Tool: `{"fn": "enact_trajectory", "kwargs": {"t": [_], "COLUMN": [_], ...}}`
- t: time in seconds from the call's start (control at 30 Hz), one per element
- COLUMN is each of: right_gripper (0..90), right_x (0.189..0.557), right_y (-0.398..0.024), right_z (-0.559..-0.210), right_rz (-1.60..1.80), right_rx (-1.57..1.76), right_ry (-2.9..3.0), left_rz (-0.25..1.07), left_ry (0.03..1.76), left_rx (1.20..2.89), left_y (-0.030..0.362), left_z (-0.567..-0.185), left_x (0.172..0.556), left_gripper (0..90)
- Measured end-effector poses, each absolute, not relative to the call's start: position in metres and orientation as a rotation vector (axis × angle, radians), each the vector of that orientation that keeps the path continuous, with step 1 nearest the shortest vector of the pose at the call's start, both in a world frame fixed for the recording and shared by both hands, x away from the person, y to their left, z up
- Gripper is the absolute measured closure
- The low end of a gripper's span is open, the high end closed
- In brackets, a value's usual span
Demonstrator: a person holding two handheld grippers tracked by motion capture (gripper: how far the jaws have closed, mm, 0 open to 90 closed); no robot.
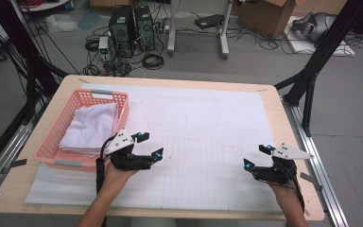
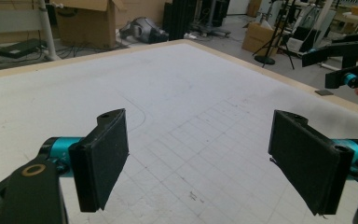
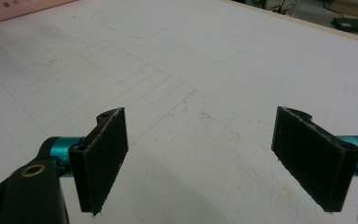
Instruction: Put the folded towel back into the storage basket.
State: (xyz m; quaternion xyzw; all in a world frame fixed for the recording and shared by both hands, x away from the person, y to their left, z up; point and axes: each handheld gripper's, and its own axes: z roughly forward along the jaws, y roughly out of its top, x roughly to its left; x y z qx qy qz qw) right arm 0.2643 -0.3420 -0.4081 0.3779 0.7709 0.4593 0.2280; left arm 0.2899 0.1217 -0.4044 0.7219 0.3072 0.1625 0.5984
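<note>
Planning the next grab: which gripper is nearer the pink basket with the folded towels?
Left. The left gripper hovers open just beside the pink basket, at its near right corner. The right gripper, also open, is far across the white mat near the table's right edge.

One pink basket (image 1: 99, 97), one stack of white towels (image 1: 90, 126), two tongs, one table (image 1: 269, 101).

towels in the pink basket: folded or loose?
Folded. The white towels lie as a flat, squared stack inside the pink basket, edges roughly aligned, at the table's left. Both claws are off them.
</note>
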Motion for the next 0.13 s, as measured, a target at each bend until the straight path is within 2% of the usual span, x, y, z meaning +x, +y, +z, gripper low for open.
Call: {"fn": "enact_trajectory", "kwargs": {"t": [0.13], "right_gripper": [17.3], "right_x": [0.2644], "right_y": [-0.3430], "right_z": [-0.4079], "right_rz": [1.263], "right_rx": [1.043], "right_ry": [2.122], "left_rz": [0.374], "left_ry": [0.711], "left_rx": [1.675], "left_y": [0.1210], "left_z": [-0.4053], "left_x": [0.2903], "left_gripper": [20.2]}}
